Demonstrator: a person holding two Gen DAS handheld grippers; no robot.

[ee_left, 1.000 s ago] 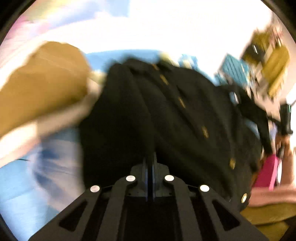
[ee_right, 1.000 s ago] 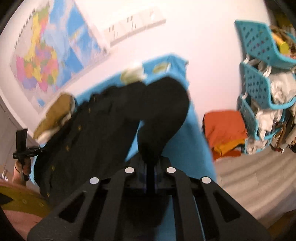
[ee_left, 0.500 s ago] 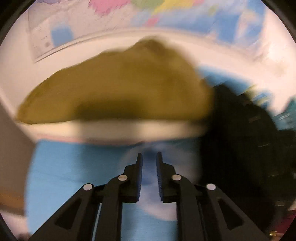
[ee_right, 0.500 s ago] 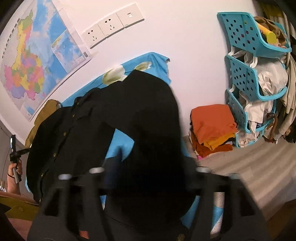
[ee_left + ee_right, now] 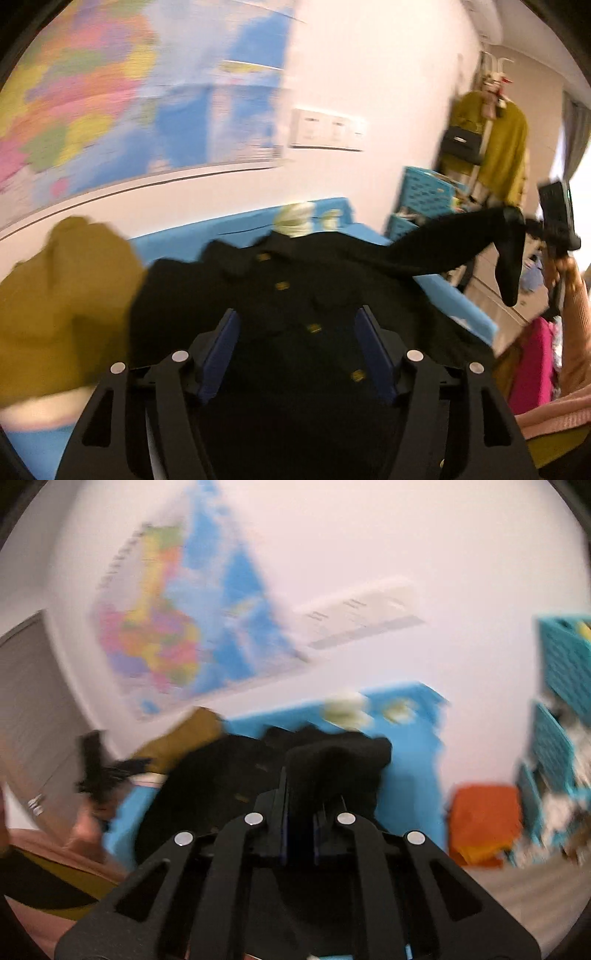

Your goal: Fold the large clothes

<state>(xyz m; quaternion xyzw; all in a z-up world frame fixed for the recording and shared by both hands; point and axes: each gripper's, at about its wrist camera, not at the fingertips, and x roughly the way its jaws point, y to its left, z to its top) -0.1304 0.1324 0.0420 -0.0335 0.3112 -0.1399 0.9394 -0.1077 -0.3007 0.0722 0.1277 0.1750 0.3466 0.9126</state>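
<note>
Where pressed together, as on the right gripper [image 5: 301, 797], pinching the bunched end of the black sleeve [image 5: 340, 764] and holding it clear of the blue cover [image 5: 406, 746]; just been closing, with that sleeve between the pads. On the left gripper [image 5: 298, 314], spread wide and gripping nothing, just been opening, with the black buttoned coat [image 5: 295, 295] lying beyond the fingertips on the blue cover, just beside a mustard garment [image 5: 62, 295]. Judged thick, soft and fairly heavy: likely to sag and drag rather than slide, and not fragile. Best taken at cuff, shoulder seam or hem corner, with a deep bite through the whole thickness, away from the brass buttons [image 5: 282, 285]. Against a second ago: left then shut on coat cloth, now let go and free; right then clamped on the sleeve low over the cover, opened in between, now clamped again with the sleeve stretched higher.
</note>
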